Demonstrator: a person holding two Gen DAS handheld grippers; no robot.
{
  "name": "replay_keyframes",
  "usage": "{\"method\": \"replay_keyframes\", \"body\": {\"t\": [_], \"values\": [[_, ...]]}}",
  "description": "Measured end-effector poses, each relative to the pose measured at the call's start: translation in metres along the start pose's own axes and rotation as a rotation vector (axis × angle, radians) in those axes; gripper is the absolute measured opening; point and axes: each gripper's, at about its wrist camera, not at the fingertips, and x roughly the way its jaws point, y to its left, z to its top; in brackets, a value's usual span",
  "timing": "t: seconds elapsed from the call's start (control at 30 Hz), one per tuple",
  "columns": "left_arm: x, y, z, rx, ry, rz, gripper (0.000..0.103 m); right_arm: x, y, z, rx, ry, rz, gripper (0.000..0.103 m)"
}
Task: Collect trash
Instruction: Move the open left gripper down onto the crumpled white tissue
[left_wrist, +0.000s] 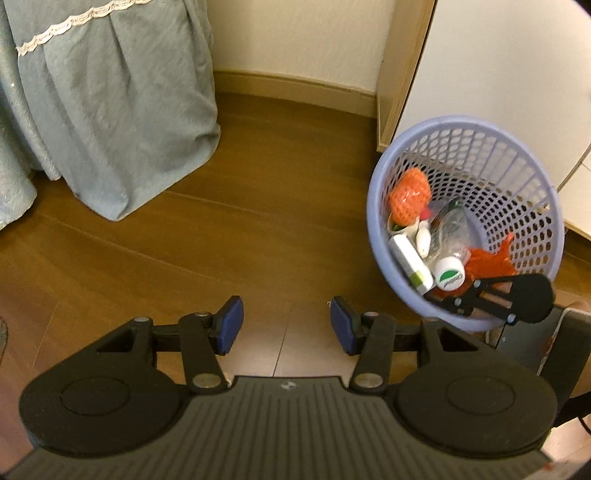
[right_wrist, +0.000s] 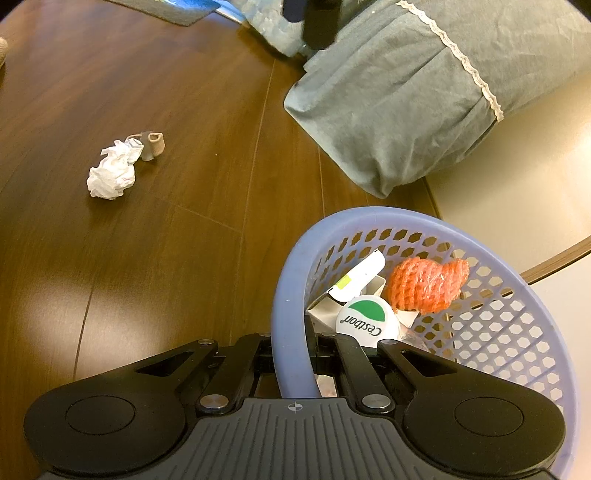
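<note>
**Basket Gripped at the Rim, Paper Still on the Floor**

Starting at the left of the right wrist view, a crumpled white paper ball lies on the brown wooden floor, touching a small beige roll just behind it. Further right, a grey-blue bed skirt with lace trim hangs to the floor. Below it sits the lavender mesh basket, holding an orange foam net, a white box and a white bottle cap with a green mark. The right gripper is clamped tight on the basket's near rim.

Seen from the left wrist view, the left gripper hangs over bare floor, its blue pads well apart with nothing between them. The basket stands to its right, beside a pale cabinet.
</note>
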Motion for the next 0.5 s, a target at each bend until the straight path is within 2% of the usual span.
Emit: {"method": "replay_keyframes", "body": {"t": [0.5], "values": [[0.012,0.011,-0.021,-0.014,0.054,0.040,0.048,0.000,0.002,0.001,-0.006,0.003,0.004,0.000]]}}
